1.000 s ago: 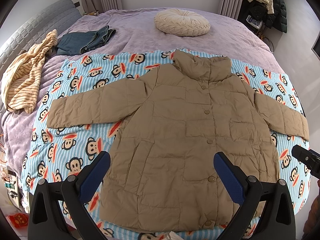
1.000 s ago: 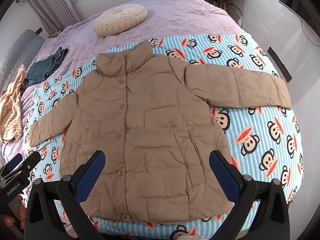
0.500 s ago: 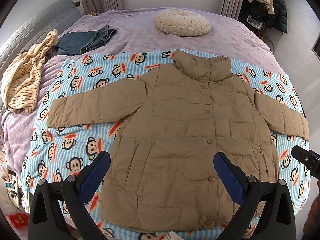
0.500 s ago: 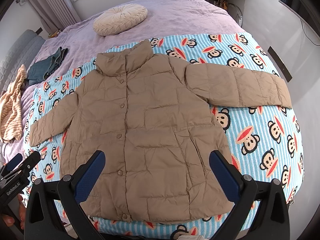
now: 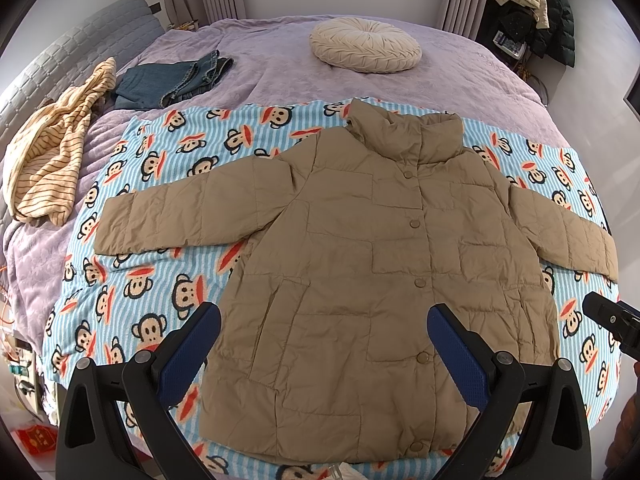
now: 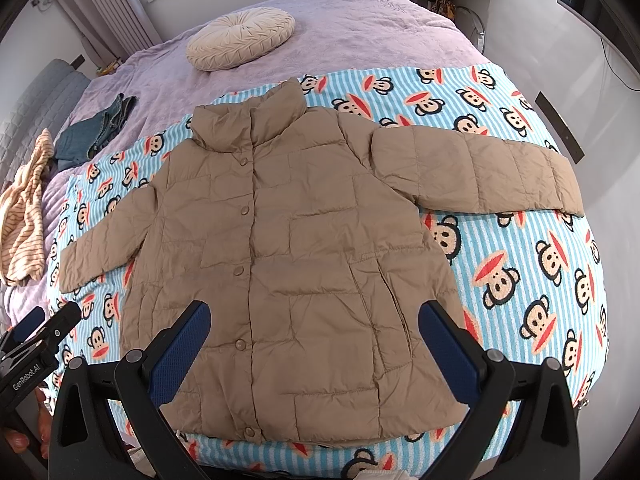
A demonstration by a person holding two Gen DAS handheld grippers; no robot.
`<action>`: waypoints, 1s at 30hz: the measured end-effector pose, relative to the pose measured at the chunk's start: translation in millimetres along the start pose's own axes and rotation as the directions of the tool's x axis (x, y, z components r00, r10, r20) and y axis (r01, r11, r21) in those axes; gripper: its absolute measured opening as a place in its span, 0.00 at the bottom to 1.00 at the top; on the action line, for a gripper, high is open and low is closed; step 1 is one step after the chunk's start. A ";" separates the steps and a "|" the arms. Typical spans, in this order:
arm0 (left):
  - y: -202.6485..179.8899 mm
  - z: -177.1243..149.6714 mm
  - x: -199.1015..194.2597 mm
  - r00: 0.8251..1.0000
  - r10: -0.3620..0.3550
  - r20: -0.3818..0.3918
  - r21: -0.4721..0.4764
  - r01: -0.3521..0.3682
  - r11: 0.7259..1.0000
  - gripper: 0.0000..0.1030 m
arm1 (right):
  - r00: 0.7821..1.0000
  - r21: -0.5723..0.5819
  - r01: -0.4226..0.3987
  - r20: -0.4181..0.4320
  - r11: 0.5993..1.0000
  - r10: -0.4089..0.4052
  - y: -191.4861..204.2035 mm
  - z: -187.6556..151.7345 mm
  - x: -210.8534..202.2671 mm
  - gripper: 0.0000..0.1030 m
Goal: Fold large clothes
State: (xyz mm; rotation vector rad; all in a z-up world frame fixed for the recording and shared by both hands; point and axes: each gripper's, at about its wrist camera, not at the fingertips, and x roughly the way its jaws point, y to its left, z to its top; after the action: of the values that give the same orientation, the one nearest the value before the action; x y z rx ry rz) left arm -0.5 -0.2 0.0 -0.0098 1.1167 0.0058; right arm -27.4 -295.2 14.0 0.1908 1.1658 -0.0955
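A tan quilted puffer jacket [image 5: 360, 264] lies flat, buttoned, front up, both sleeves spread out, on a blue striped monkey-print blanket [image 5: 160, 280]. It also shows in the right wrist view [image 6: 296, 264], on the same blanket [image 6: 520, 280]. My left gripper [image 5: 324, 344] is open and empty, above the jacket's lower hem. My right gripper [image 6: 314, 340] is open and empty, also above the lower hem. Neither touches the jacket. The right gripper's body shows at the right edge of the left wrist view [image 5: 612, 320].
The blanket lies on a bed with a purple cover [image 5: 280, 52]. A round cream cushion [image 5: 366, 44] sits at the far end. Folded jeans [image 5: 172, 80] and a striped yellow garment [image 5: 52, 148] lie at the far left. Coats [image 5: 536, 8] hang at the back right.
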 end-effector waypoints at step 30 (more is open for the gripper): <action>51.2 -5.1 10.5 1.000 0.008 0.012 -0.090 -0.006 0.996 1.00 | 0.990 0.024 -0.085 -0.107 0.996 0.087 18.2 -9.1 14.2 1.00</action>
State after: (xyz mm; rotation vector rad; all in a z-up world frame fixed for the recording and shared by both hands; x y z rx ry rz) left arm -1.0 51.0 -12.0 -0.0862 1.1035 0.0624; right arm -26.9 -275.2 -0.7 0.2652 1.2635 -0.0205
